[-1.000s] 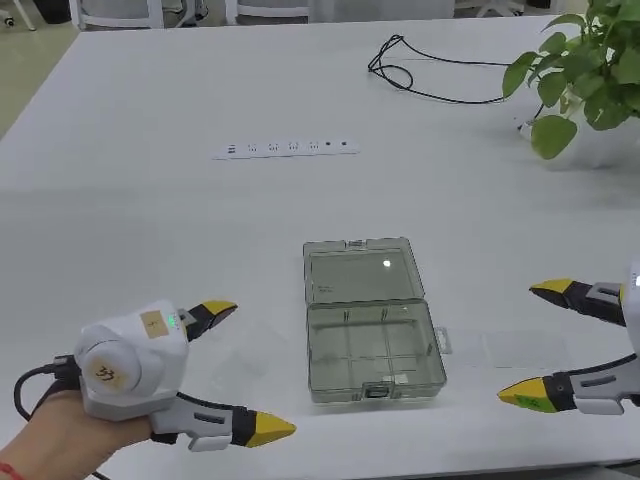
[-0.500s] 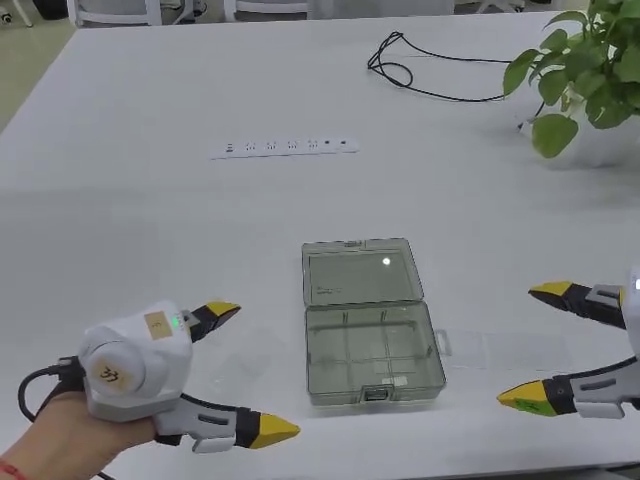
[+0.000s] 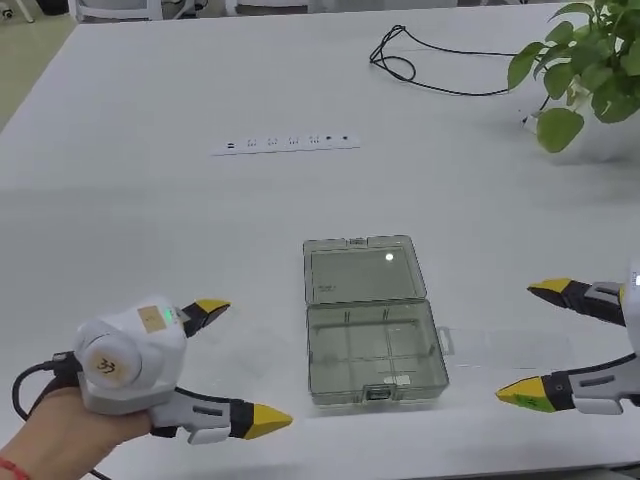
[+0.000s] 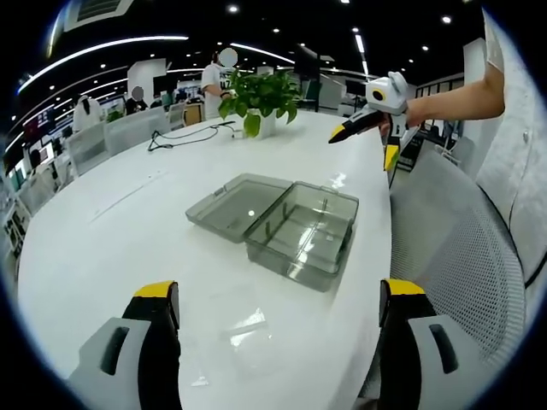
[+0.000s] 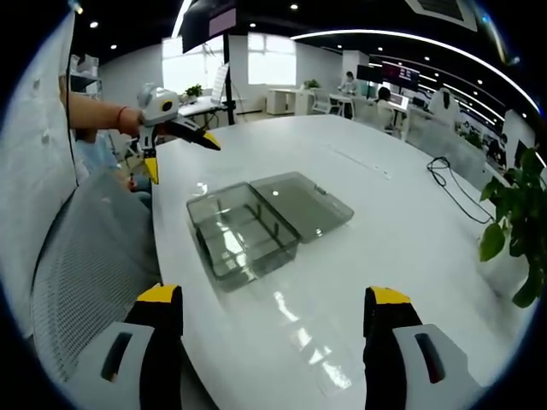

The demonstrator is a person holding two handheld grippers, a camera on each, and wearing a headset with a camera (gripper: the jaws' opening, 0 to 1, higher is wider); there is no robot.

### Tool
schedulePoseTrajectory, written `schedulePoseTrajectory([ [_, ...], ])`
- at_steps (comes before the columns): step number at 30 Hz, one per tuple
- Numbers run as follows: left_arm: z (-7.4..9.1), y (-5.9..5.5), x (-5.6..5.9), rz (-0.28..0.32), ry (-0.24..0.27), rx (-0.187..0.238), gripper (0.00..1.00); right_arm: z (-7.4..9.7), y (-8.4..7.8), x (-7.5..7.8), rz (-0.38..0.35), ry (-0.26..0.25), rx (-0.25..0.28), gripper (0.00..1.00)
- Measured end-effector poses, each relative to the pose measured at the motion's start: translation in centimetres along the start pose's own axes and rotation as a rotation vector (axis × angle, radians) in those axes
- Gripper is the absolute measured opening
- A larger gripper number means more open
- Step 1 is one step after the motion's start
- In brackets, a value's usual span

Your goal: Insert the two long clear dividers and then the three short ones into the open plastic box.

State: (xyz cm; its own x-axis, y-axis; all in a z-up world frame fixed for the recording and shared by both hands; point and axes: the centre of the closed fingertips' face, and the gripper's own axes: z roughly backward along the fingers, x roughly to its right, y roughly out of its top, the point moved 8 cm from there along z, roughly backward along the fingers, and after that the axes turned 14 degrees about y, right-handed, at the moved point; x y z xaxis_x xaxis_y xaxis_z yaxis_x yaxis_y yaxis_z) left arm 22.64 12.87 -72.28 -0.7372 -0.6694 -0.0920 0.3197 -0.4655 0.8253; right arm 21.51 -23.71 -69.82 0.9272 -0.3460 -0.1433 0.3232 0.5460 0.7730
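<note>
White and wide, the surface [image 3: 150, 220] runs back toward office desks and chairs in the room behind; at its near left edge a hand [image 3: 60, 440] holds the left gripper [image 3: 245, 363] with its yellow-tipped jaws spread wide and nothing between them but the tabletop; in the left gripper view faint clear pieces [image 4: 248, 329] lie flat on the surface just ahead of those jaws, too faint to tell whether they are long or short; farther back a white power strip [image 3: 285, 145] lies flat; the plastic box [image 3: 375, 355] sits near the front edge at the middle, open, with its lid [image 3: 362, 270] folded flat on the far side; a black cable [image 3: 420, 70] loops on the surface well behind it; just right of the box the clear dividers [image 3: 520, 348] lie flat, near it but apart from it, hard to make out against the white; the right gripper [image 3: 525, 342] hangs around them with its jaws spread apart, holding nothing; a green plant [image 3: 580, 70] stands at the far right corner.
</note>
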Motion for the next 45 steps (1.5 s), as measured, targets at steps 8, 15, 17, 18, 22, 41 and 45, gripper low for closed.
schedulePoseTrajectory([
  [8, 0.1, -0.6, -2.2, 0.047, 0.058, -0.036, 0.94, -0.1, -0.2, -0.2, -0.010, -0.001, 0.006, 0.88],
  [15, 0.1, -1.2, -4.1, 0.068, 0.114, -0.092, 0.87, -0.1, -0.3, -0.2, -0.019, -0.004, 0.008, 0.88],
  [17, 0.1, -1.6, -4.7, 0.080, 0.131, -0.127, 0.82, -0.1, -0.3, -0.2, -0.020, -0.005, 0.010, 0.88],
  [18, 0.1, -1.7, -4.9, 0.096, 0.141, -0.142, 0.80, -0.2, -0.3, -0.2, -0.021, -0.005, 0.011, 0.88],
  [22, 0.0, -1.9, -5.7, 0.104, 0.157, -0.159, 0.77, -0.2, -0.3, -0.2, -0.024, -0.004, 0.014, 0.87],
  [41, -1.3, -4.1, -7.1, 0.128, 0.233, -0.371, 0.56, -0.4, -0.6, -0.1, -0.038, -0.006, 0.024, 0.87],
  [45, -1.5, -4.6, -7.2, 0.129, 0.241, -0.409, 0.53, -0.5, -0.7, 0.0, -0.042, -0.006, 0.027, 0.87],
])
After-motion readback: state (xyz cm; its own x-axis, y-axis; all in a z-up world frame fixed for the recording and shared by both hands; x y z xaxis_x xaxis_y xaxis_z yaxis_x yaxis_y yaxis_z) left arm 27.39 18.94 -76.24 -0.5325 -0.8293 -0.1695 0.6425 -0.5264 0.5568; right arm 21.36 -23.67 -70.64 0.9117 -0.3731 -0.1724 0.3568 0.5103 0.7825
